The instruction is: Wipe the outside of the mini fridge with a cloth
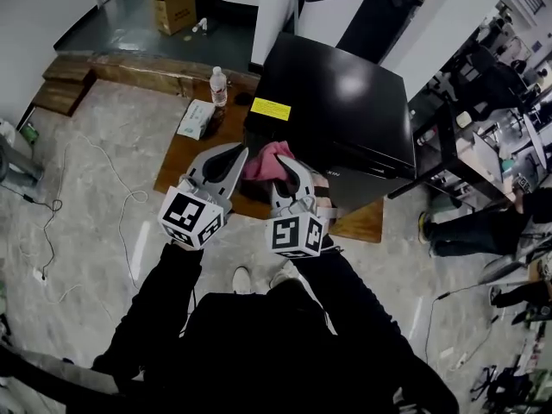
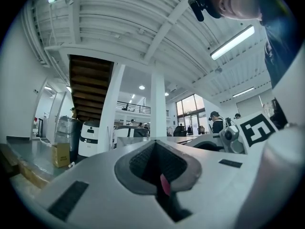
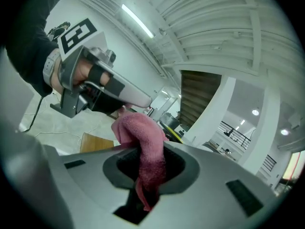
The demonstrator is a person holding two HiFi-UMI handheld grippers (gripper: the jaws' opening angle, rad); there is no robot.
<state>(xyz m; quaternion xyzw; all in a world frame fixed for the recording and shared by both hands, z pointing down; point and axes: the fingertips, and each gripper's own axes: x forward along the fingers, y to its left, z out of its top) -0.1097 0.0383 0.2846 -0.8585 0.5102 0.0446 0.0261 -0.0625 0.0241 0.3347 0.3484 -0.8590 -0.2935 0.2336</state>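
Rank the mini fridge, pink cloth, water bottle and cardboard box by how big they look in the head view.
1. mini fridge, by far.
2. cardboard box and pink cloth: about alike, no ranking; the box stands farther off.
3. water bottle.

Mini fridge [image 1: 345, 102] label [image 1: 271, 109] unreadable (print too small).

Wooden board [image 1: 178, 167] on floor [image 1: 103, 214] bears mini fridge [image 1: 336, 102]; water bottle [image 1: 218, 86] and white packet [image 1: 197, 117] lie left of fridge.

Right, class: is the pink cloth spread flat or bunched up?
Bunched up: the pink cloth is a crumpled wad, pinched in the right claw, with a sliver in the left claw.
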